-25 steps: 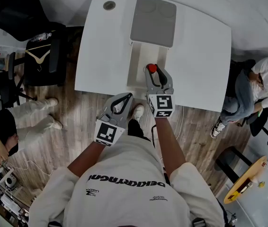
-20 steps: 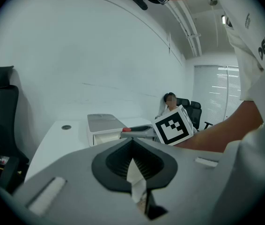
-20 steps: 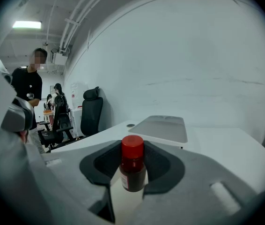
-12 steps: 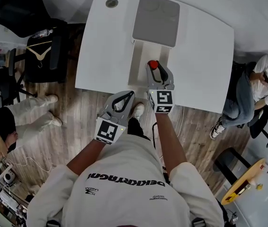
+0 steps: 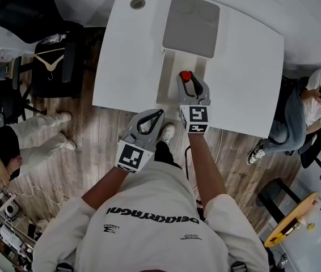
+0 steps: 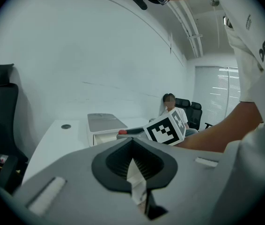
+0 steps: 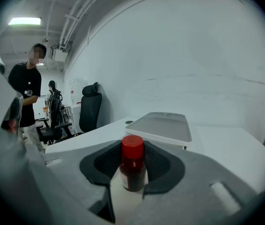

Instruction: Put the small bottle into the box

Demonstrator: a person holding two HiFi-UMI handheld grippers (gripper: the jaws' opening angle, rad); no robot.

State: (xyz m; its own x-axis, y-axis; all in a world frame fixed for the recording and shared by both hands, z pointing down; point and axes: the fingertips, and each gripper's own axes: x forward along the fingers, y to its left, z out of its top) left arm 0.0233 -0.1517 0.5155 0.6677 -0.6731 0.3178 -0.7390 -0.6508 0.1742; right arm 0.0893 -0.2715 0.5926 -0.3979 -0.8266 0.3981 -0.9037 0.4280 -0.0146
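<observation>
The small dark bottle (image 5: 186, 77) with a red cap is held between the jaws of my right gripper (image 5: 189, 80), which is shut on it. It hangs over the open white box (image 5: 170, 79), whose grey lid (image 5: 191, 17) is folded back on the white table (image 5: 240, 67). In the right gripper view the bottle (image 7: 133, 172) stands upright between the jaws of the right gripper (image 7: 133, 150), with the lid (image 7: 163, 125) beyond it. My left gripper (image 5: 151, 116) is shut and holds nothing, off the table's near edge. Through the left gripper (image 6: 132, 143) the box (image 6: 105, 128) shows ahead.
A round cable hole (image 5: 138, 3) sits at the table's far left corner. Black office chairs (image 5: 53, 67) stand left of the table. A seated person (image 5: 313, 103) is at the right, and another person's legs (image 5: 36, 140) are at the left. Wooden floor lies below me.
My right gripper has carried the bottle a little farther over the box, towards the lid. The left gripper has barely moved.
</observation>
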